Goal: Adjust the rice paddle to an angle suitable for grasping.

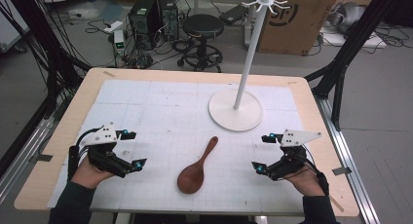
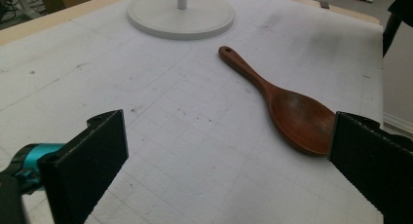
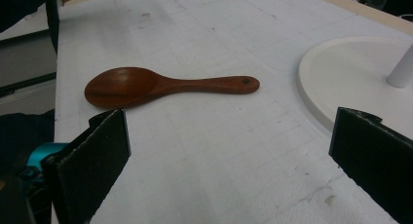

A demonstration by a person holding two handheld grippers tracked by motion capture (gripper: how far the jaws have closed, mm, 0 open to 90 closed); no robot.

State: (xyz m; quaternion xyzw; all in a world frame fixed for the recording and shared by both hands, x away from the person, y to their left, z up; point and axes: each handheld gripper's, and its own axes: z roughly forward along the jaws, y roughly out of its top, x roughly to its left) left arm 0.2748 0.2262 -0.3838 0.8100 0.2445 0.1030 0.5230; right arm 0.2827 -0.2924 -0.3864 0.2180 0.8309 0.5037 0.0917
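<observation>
A brown wooden spoon (image 1: 197,168) lies flat on the white mat near the front middle, bowl toward the person and handle pointing to the far right. In the left gripper view the spoon (image 2: 282,103) lies ahead and to the right; in the right gripper view the spoon (image 3: 160,85) lies ahead and to the left. My left gripper (image 1: 132,149) rests at the front left, jaws wide apart, nothing between them. At the front right my right gripper (image 1: 263,153) is open too, holding nothing. Both stand apart from the spoon.
A white hook stand (image 1: 247,58) with a round base (image 1: 235,112) stands on the mat behind the spoon, its hooks at the top. The white gridded mat (image 1: 160,107) covers a wooden table (image 1: 63,126). Computers, a stool and a cardboard box sit on the floor beyond.
</observation>
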